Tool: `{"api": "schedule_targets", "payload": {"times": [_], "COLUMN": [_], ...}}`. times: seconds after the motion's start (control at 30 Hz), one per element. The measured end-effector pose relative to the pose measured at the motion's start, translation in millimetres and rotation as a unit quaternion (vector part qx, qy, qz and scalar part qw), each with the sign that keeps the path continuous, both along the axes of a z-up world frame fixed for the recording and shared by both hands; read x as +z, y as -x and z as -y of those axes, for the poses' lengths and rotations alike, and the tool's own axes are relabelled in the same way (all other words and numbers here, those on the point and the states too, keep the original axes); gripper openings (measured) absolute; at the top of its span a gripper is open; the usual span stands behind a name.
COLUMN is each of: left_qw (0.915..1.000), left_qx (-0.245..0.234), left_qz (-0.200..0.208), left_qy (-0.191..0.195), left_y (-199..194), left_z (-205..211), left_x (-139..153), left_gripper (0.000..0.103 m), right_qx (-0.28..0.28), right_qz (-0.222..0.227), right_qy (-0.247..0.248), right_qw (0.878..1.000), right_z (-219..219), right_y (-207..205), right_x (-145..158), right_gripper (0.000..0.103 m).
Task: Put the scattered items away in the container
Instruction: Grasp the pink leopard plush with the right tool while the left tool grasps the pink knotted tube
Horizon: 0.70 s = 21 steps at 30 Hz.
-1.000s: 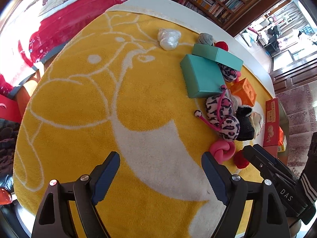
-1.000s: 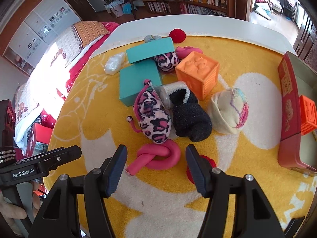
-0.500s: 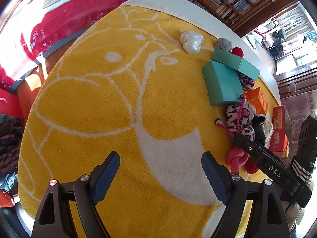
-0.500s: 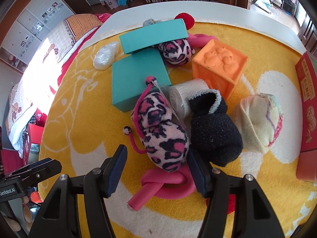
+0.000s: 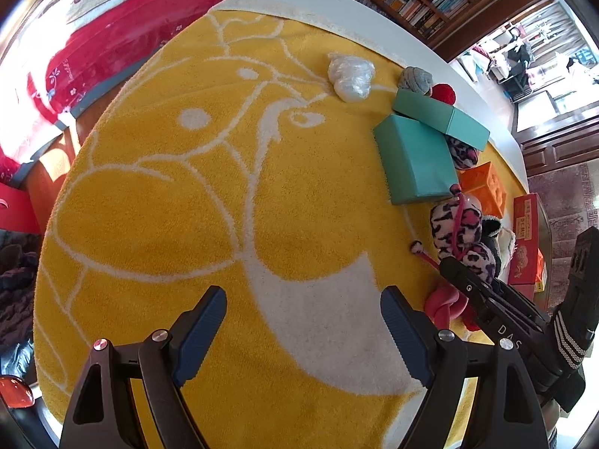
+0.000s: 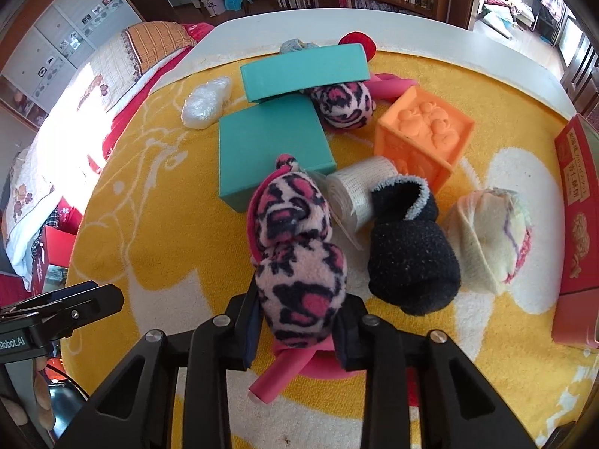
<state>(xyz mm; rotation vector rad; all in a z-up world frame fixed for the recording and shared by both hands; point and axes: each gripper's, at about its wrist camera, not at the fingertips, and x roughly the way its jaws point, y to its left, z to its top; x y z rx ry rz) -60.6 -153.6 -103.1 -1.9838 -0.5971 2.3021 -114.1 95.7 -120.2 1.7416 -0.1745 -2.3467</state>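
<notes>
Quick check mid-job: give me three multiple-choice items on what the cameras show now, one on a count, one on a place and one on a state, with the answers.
1. How many teal boxes lie on the yellow mat?
A. one
B. two
C. four

2. Where is the white gauze roll?
A. on top of a teal box
B. off the mat altogether
C. between the leopard-print bundle and the black sock

3. How do the left tongs stand?
A. open, nothing between them
B. shut on a teal box
C. shut on the black sock

Answers:
1 B: both wrist views show two boxes, the far one propped across the near one.
2 C: the roll sits wedged between those two soft items.
3 A: the blue pads stand wide apart over bare mat.
</notes>
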Motion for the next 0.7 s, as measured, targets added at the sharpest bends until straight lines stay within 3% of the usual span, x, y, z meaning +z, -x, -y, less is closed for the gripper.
{"api": "schedule_targets", "payload": {"times": [0.3, 0.7], "left_qw": [0.9987, 0.9911], "left_qx": [-0.051, -0.131], "left_qz": [-0.006, -0.02], "left_qy": [-0.002, 0.009], "left_y": [10, 9], "left_z": [-41, -120], "left_x": [4, 1], "left_gripper": [0.086, 0.086], "right_qx": [-0.058, -0.127], "right_qz": [-0.045, -0.062], "right_qy": [0.024, 0.03], "right_qw": [0.997, 0.99], "right_z": [-42, -110], "right_y": [-30, -50], "right_x": [45, 66], "right_gripper": [0.034, 0.034]}}
